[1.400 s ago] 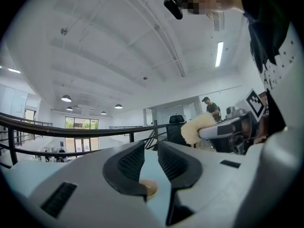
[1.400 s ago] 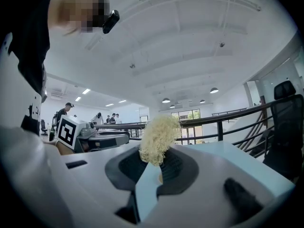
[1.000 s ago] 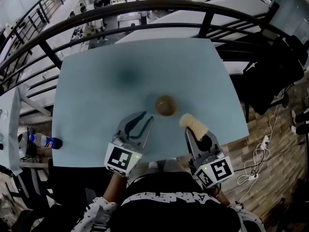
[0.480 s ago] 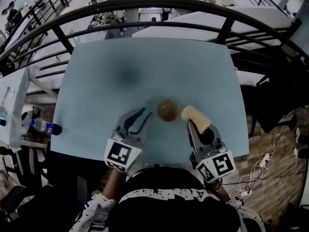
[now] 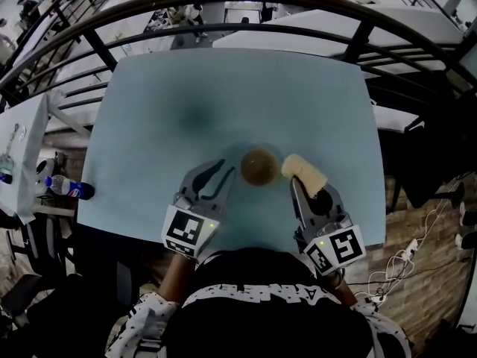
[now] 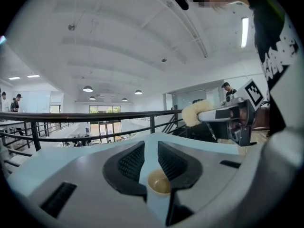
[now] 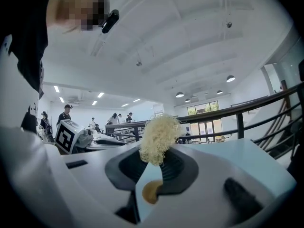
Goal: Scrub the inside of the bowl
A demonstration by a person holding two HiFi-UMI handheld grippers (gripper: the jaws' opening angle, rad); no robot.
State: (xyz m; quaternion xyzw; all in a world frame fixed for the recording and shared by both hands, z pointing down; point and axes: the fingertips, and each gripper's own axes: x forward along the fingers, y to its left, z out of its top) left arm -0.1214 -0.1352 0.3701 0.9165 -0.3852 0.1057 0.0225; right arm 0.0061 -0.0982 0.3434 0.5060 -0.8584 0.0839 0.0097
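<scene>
In the head view the person's two forearms reach forward over the near edge of a pale blue tabletop [image 5: 186, 95], each holding a tool with its marker cube nearest the body. The left tongs [image 5: 226, 171] lie angled toward the right, their dark jaws spread wide with nothing gripped. The right tongs [image 5: 309, 189] point nearly straight ahead and are closed on a pale yellow scourer [image 5: 298, 168]. The bowl [image 5: 258, 167] stands on the tabletop between the two tools, just beside the left jaw tips and close to the scourer, which does not seem to touch it. Its inside is a dull tan-brown, and from here it is hard to say whether anything lies in it. A dark railing [image 5: 223, 10] curves beyond the tabletop, and a bottle [image 5: 65, 188] sits off its left edge. In the left gripper view the left tongs [image 6: 151, 146] stand wide apart, and the bowl [image 6: 159, 182] shows in the gap between them, upright, free of both jaws; the right tongs [image 6: 209, 116] hang at the right with the scourer [image 6: 195, 113] at their tip. In the right gripper view the right tongs [image 7: 157, 158] clamp the stringy scourer [image 7: 159, 137], which sticks up above the jaws, with part of the bowl [image 7: 151, 191] visible below it and the left tongs [image 7: 114, 141] off to the left.
</scene>
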